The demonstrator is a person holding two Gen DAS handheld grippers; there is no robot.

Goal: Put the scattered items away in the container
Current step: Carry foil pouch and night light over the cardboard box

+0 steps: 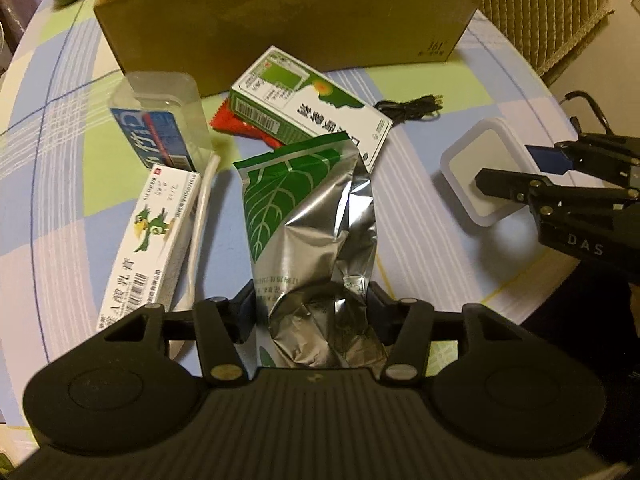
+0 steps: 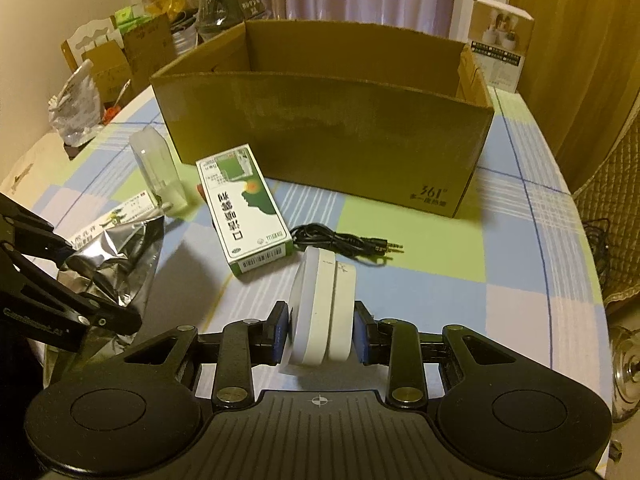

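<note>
Checked cloth in blue, green and white covers the table [image 2: 400,280], and the open cardboard box [image 2: 328,128] stands at its far side as the landmark for the rest.

Left of the box's front wall stands a clear plastic case [image 1: 160,120]. Nearer than that, a white carton with a green bird [image 1: 156,236] lies flat, with a white tube [image 1: 202,216] touching its right edge. In front of the box's middle a green-and-white medicine box [image 1: 312,108] lies flat over a red packet [image 1: 236,124]. Just nearer, the left gripper [image 1: 312,312] has its fingers [image 1: 244,316] closed on the lower end of a crumpled foil pouch [image 1: 304,208] printed with a green leaf.

Before the box's right half a black audio cable [image 2: 344,244] lies coiled on the cloth. Nearer than the cable, the right gripper [image 2: 322,332] holds a white rounded case [image 2: 324,312] on edge, blue pads pressed against both its flat faces.
</note>
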